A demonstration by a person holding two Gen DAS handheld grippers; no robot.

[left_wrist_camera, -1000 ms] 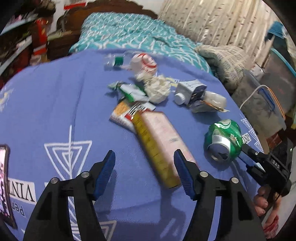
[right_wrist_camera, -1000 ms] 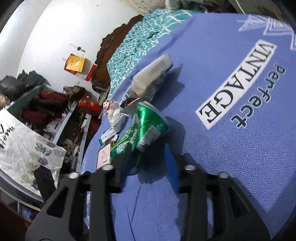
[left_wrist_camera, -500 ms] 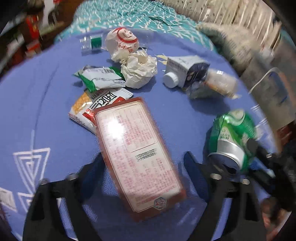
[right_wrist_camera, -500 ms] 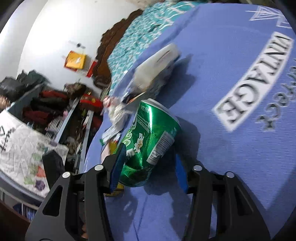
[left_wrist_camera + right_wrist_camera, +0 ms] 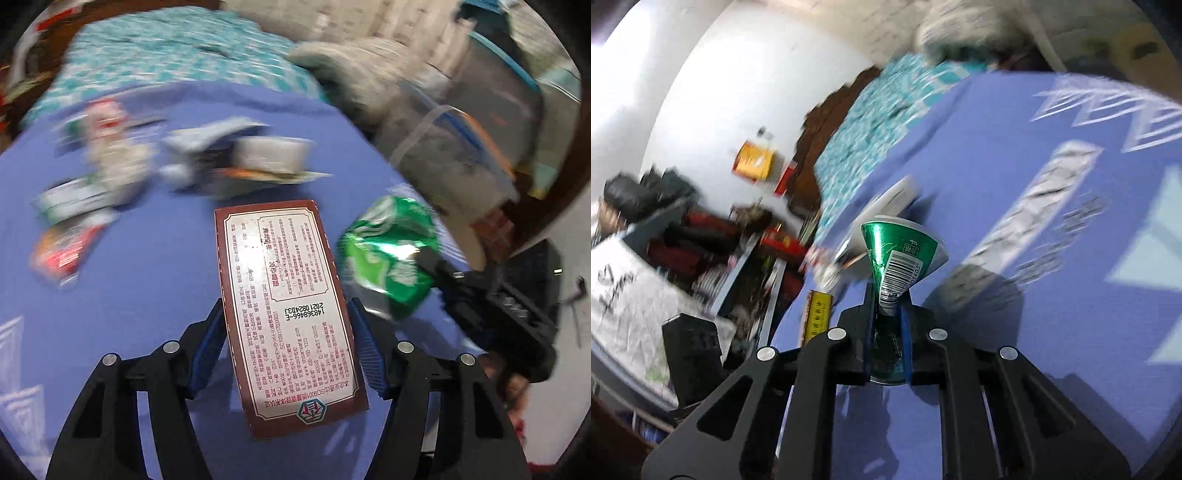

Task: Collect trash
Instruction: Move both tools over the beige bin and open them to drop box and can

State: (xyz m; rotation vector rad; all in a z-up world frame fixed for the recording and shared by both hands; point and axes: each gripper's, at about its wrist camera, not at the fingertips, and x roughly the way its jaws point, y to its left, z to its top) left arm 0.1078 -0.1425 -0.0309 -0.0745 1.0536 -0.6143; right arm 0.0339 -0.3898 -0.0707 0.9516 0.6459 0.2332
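Observation:
My left gripper [image 5: 286,325] is shut on a flat brown-and-white carton [image 5: 284,295] and holds it above the blue bedsheet [image 5: 140,280]. My right gripper [image 5: 888,314] is shut on a crushed green can [image 5: 899,258], squeezed flat between the jaws; the can also shows in the left wrist view [image 5: 391,254] with the right gripper's black body behind it. More trash lies blurred beyond: a milk carton [image 5: 214,144], a plastic cup [image 5: 273,151], snack wrappers [image 5: 70,221] and a crumpled paper [image 5: 110,151].
A teal patterned blanket [image 5: 166,55] and a grey pillow [image 5: 354,70] lie at the far side of the bed. A clear storage bin [image 5: 461,147] stands to the right. Cluttered shelves [image 5: 701,236] stand beside the bed.
Both grippers have closed: the left onto the carton, the right onto the green can, crushing it. Both items are lifted off the sheet and the views have swung.

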